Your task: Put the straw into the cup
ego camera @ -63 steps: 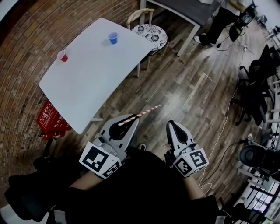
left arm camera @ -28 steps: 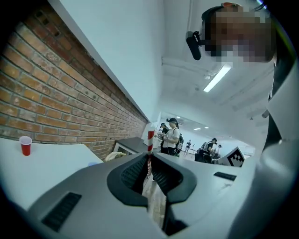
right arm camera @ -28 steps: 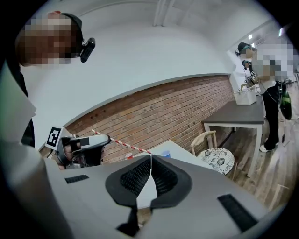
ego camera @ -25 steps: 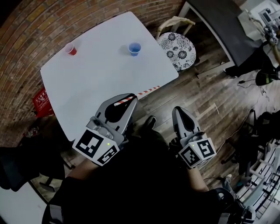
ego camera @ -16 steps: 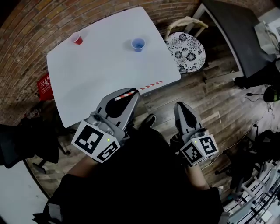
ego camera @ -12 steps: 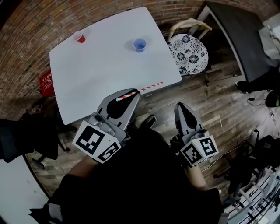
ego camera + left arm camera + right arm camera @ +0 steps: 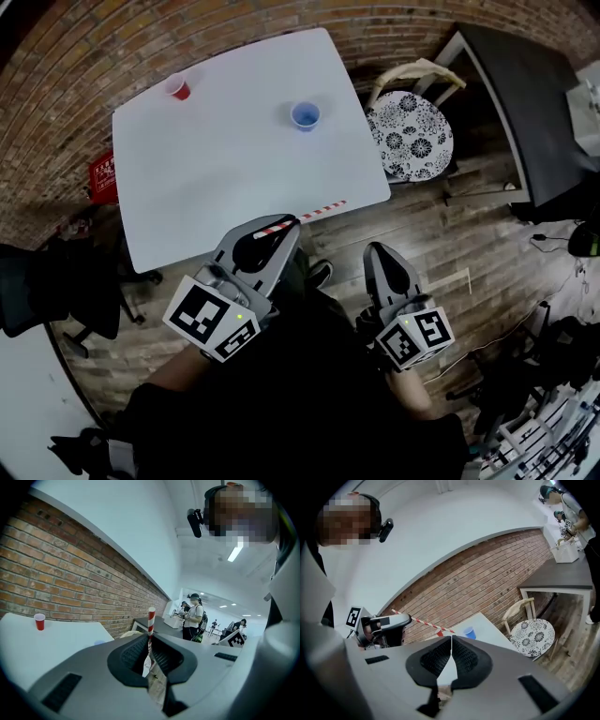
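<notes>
White table (image 7: 225, 159) mostly bare, just two cups: red cup (image 7: 178, 89) by its far left corner, blue cup (image 7: 305, 115) toward the right edge. One striped straw (image 7: 309, 213) pinched in left gripper (image 7: 284, 223) over the near edge; right gripper (image 7: 379, 249) closed, empty.

The head camera looked steeply down from well above the white rectangular table (image 7: 234, 141); each gripper camera looked low along its own jaws toward that same table.
</notes>
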The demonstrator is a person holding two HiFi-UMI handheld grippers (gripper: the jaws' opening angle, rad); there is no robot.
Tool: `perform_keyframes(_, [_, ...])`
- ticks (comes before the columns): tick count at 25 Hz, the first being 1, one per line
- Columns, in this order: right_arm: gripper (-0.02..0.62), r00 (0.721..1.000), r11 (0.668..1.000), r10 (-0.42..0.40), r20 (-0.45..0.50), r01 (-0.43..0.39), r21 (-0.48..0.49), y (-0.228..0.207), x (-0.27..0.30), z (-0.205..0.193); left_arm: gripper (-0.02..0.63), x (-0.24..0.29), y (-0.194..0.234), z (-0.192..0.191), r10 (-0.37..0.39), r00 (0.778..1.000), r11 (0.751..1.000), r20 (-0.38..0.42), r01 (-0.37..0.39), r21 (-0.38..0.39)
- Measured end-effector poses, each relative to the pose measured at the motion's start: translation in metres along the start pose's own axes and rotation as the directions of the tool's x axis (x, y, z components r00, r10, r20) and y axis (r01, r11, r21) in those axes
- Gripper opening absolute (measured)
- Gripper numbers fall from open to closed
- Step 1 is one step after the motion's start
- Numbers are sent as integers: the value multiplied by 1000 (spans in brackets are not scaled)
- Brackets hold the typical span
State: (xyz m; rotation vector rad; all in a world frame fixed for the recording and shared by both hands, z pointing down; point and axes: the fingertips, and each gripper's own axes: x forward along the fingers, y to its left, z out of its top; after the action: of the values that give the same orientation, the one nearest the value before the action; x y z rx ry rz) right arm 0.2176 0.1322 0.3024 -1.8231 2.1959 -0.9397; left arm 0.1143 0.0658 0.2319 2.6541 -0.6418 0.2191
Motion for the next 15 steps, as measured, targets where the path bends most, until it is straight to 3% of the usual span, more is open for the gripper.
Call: perform_keyframes(15, [28, 997, 996, -30, -72, 24, -83, -7, 102, 41, 37, 44, 97, 34, 3, 999, 998, 45, 1, -69])
